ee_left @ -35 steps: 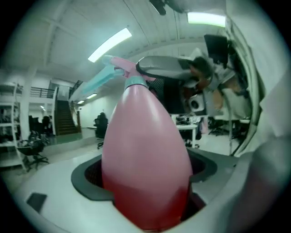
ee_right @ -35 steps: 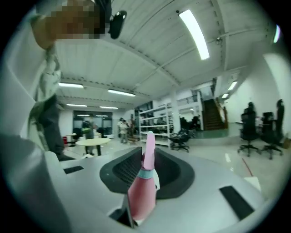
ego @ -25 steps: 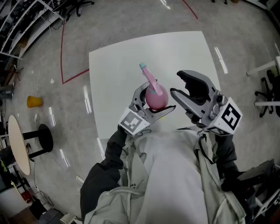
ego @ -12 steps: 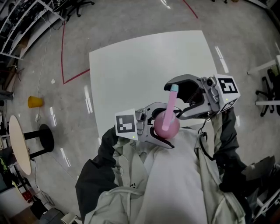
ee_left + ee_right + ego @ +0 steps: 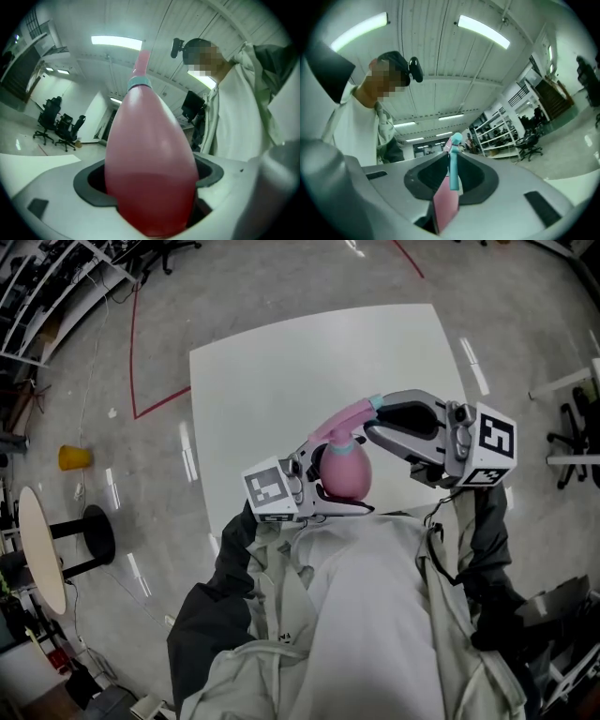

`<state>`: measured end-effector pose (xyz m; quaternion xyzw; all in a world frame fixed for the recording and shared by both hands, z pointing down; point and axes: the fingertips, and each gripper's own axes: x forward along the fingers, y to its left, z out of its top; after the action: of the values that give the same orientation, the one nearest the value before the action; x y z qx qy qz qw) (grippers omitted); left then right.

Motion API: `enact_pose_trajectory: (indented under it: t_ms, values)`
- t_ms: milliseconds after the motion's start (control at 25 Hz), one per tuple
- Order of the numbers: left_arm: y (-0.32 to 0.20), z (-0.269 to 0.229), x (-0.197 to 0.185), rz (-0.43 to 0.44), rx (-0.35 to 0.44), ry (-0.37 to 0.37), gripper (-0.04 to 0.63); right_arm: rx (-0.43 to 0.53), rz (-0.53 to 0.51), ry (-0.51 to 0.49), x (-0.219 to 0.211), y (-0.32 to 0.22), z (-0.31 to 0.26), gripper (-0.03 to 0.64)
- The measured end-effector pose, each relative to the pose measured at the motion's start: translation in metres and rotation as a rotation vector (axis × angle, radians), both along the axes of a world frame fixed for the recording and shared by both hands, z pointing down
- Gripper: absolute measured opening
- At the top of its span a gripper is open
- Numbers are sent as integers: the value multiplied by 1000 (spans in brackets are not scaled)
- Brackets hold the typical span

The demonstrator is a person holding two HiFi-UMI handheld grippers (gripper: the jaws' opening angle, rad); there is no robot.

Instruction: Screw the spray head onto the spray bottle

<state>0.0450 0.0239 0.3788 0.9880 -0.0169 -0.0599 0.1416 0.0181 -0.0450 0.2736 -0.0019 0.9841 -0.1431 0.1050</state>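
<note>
With the left tool [image 5: 349, 479] clamped on the spray bottle [image 5: 342, 470] above the desk [image 5: 281, 362] and the right tool [image 5: 373, 418], jaws just closed narrow, pinching the spray head [image 5: 342, 418], keep the bottle steady and both parts aligned while you twist.

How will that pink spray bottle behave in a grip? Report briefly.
The pink spray bottle looks smooth and egg-shaped, so it may slip or twist in the left gripper. Its darker lower half suggests liquid, so it is probably bottom-heavy. Laid down, it could roll.
</note>
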Motion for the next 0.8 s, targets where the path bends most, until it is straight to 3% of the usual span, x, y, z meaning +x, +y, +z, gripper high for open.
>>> enact_pose_trajectory:
  t_ms: [160,360,520,680,800]
  values:
    - [-26,24,-1,-153,45,-137,474,59,152,74,-1,-11,12,54]
    - [-33,50,3,-187,79,-224,474,101,160,145,-5,-8,29,55]
    - [-43,95,4,-221,173,-391,472,177,146,203,-12,3,55,55]
    - [-72,137,-10,-346,220,-477,472,88,196,254,-3,-19,100,80]
    - [-101,165,-24,-466,247,-536,472,13,317,296,19,-44,125,80]
